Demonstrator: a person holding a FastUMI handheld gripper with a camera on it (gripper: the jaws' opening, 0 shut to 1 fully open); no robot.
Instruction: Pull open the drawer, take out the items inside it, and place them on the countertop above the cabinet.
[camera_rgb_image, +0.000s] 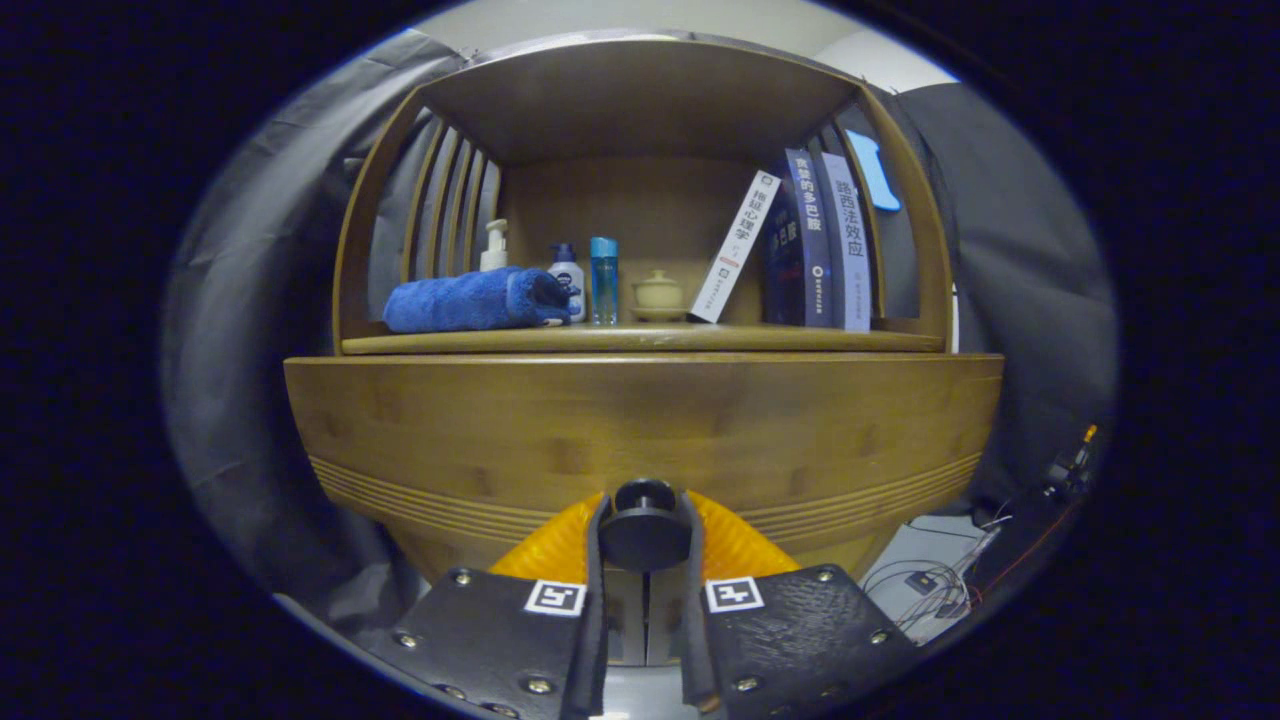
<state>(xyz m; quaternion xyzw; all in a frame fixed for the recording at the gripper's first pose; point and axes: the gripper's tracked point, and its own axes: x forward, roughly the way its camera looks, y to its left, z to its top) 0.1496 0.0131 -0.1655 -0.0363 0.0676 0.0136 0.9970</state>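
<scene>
Gripper fingers clamped on drawer knob; drawer contents unseen.

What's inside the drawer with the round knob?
Nothing inside shows: the drawer looks shut, its wooden front covering whatever it holds. The gripper has both fingers pressed on the round knob, ready to pull it open.

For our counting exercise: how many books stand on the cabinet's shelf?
3. A white book leans against a dark book, with a pale-spined book beside that; more may hide behind them. Below, the claw grips the drawer knob.
</scene>
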